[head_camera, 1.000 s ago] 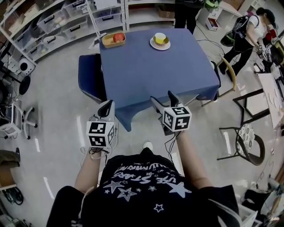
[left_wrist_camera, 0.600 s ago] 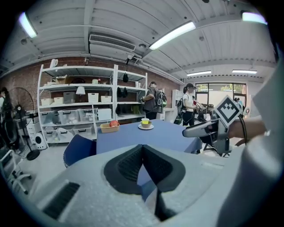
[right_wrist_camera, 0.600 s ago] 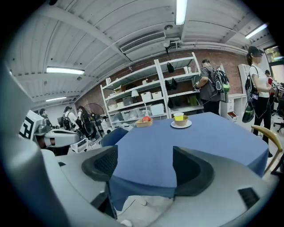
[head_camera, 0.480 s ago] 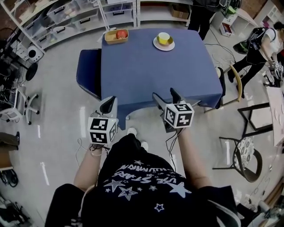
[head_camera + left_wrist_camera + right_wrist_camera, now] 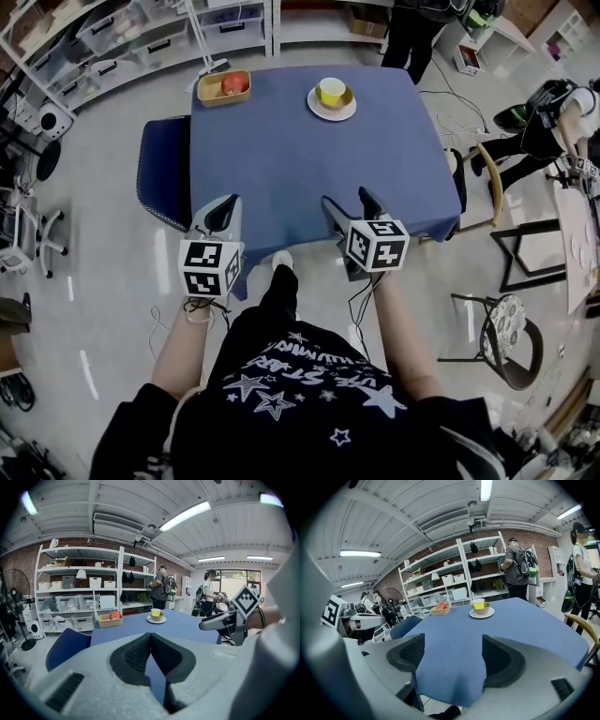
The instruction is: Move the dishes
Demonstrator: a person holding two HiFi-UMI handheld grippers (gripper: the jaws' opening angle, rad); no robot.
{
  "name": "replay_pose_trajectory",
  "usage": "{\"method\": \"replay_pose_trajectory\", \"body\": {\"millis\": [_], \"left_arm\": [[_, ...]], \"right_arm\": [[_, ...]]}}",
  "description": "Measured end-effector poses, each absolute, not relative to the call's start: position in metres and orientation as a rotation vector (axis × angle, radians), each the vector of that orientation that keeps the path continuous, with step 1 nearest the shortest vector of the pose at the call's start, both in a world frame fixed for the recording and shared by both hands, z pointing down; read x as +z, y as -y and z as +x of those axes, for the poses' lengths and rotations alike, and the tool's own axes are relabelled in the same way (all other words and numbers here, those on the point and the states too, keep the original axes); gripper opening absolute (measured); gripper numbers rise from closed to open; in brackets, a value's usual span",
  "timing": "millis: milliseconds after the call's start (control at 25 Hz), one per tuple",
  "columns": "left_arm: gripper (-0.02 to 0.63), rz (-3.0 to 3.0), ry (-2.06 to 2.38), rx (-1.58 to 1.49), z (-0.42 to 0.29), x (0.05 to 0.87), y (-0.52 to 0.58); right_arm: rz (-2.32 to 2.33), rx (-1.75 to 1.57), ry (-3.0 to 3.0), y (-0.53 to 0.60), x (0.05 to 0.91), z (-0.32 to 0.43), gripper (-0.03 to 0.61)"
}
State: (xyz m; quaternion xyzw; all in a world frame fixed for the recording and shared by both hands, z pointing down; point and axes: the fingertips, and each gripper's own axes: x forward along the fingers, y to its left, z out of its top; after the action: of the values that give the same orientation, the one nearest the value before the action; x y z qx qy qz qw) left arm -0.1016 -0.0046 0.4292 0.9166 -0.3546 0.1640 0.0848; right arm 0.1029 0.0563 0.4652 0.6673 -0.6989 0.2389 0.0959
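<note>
Table with one basket, one apple, one plate, one cup.

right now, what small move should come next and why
Probably reach the right gripper forward toward the saucer: its jaws are open and empty, it hangs at the near edge of the table, and the saucer with its cup sits at the far edge.

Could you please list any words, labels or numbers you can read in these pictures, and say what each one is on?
No text here can be quoted reliably.
On the black shirt: white lettering among stars, upside down and warped, unreadable.
On the shelf bins: any labels are too small to read.
On the left gripper and right gripper: square marker patterns only, no words.
</note>
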Motion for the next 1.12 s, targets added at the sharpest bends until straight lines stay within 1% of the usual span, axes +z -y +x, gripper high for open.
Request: {"method": "replay_pose_trajectory", "body": {"millis": [320,520,840,1120], "left_arm": [[0.02,2.749,1.023,0.478,-0.037,0.434,0.092],[0.02,2.732,1.013,0.474,-0.017,0.441,0.139],[0.02,2.71,1.02,0.453,0.002,0.445,0.192],[0.02,2.695,1.012,0.468,0.012,0.453,0.221]], "right_arm": [[1.997,0.693,2.02,0.03,0.459,0.173,0.364],[2.009,0.786,2.009,0.082,0.457,0.201,0.357],[2.012,0.913,1.95,0.142,0.462,0.238,0.278],[1.98,0.93,1.919,0.192,0.47,0.255,0.23]]}}
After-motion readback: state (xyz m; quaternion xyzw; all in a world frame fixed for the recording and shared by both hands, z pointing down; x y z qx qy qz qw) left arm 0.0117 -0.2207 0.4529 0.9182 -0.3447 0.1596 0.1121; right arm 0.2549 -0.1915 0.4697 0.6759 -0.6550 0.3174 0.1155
